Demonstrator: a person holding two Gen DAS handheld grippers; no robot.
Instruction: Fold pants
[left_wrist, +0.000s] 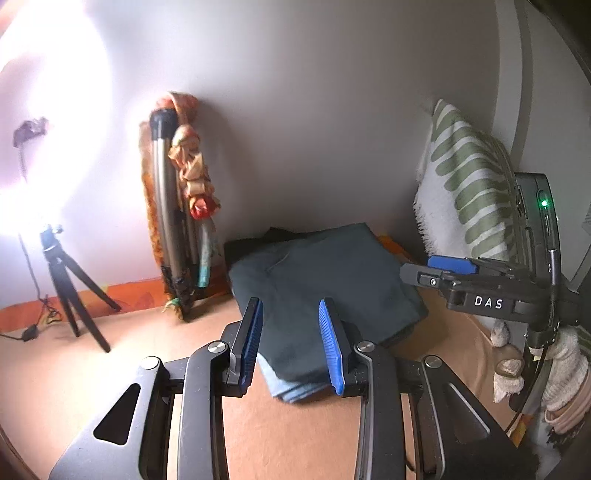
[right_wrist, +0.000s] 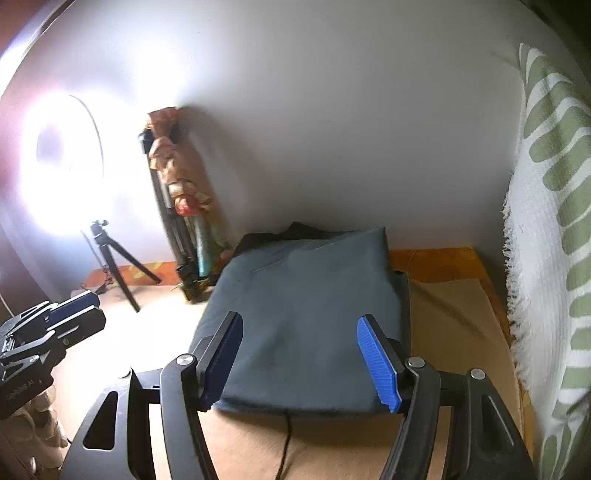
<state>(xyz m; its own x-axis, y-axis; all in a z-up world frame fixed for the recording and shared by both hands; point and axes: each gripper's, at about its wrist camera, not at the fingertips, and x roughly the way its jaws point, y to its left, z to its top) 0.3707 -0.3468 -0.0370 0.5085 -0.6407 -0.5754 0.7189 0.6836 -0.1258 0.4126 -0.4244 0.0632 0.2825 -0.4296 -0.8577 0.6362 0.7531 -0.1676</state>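
Note:
The dark grey-green pants (left_wrist: 325, 280) lie folded into a thick rectangle on the tan bed surface (left_wrist: 288, 435), over a light blue garment (left_wrist: 295, 393) whose edge peeks out at the front. My left gripper (left_wrist: 289, 301) hovers above the fold's near left corner, open, with nothing between its blue pads. My right gripper (right_wrist: 298, 315) is open wider over the near edge of the folded pants (right_wrist: 306, 295), also with nothing in it. The left wrist view shows the right gripper (left_wrist: 443, 266) from the side at the right. The right wrist view shows the left gripper (right_wrist: 74, 306) at the left edge.
A small black tripod (left_wrist: 70, 291) with a glaring ring light stands at the left. A folded tripod wrapped in orange cloth (left_wrist: 181, 206) leans on the wall. A green-and-white patterned throw (right_wrist: 546, 229) hangs at the right. A black cable (right_wrist: 286, 443) runs toward the pants' front edge.

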